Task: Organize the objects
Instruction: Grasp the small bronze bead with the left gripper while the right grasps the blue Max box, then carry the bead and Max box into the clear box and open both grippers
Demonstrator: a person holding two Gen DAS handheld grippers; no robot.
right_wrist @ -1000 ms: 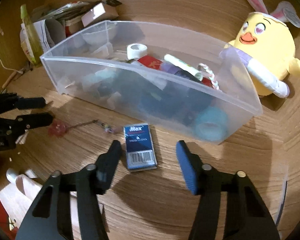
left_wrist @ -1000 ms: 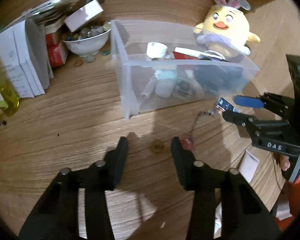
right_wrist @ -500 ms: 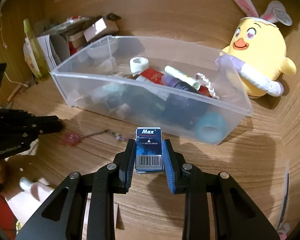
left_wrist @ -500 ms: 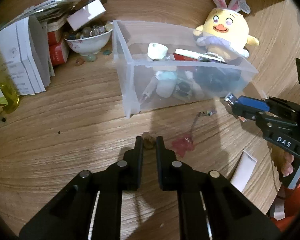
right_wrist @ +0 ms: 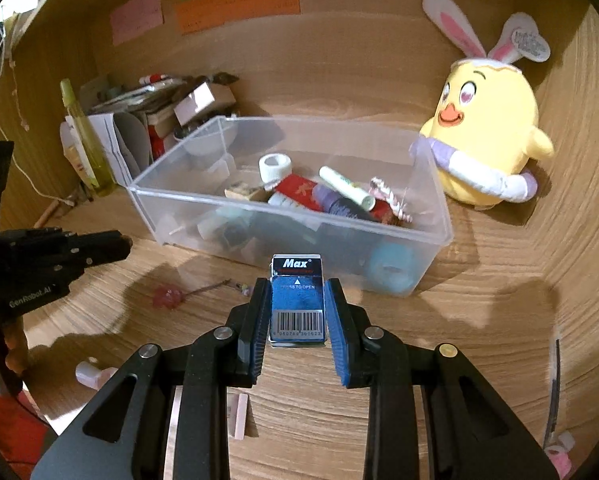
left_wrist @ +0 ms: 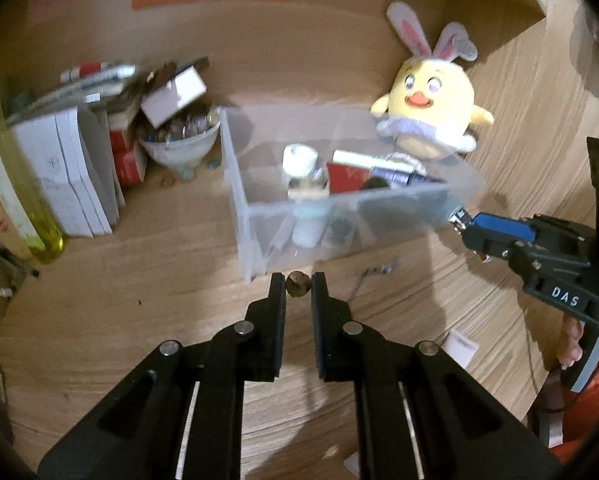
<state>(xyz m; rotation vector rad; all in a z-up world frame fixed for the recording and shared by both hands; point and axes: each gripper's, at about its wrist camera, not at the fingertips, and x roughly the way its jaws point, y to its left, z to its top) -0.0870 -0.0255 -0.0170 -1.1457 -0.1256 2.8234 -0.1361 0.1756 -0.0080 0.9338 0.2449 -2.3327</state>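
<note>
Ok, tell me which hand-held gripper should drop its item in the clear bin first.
Right. The right hand-held gripper grips the blue Max box just before the clear bin; the left hand-held gripper, pinching a small brown bead, sits near the bin's corner.

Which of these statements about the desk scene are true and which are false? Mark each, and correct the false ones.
1. The right tool grips a blue Max box. True.
2. The left tool is empty. False: it pinches a small brown bead.
3. The clear bin is empty. False: it holds tape, tubes and other items.
4. The yellow plush chick sits outside the bin. True.
5. A pink keychain lies on the desk. True.
</note>
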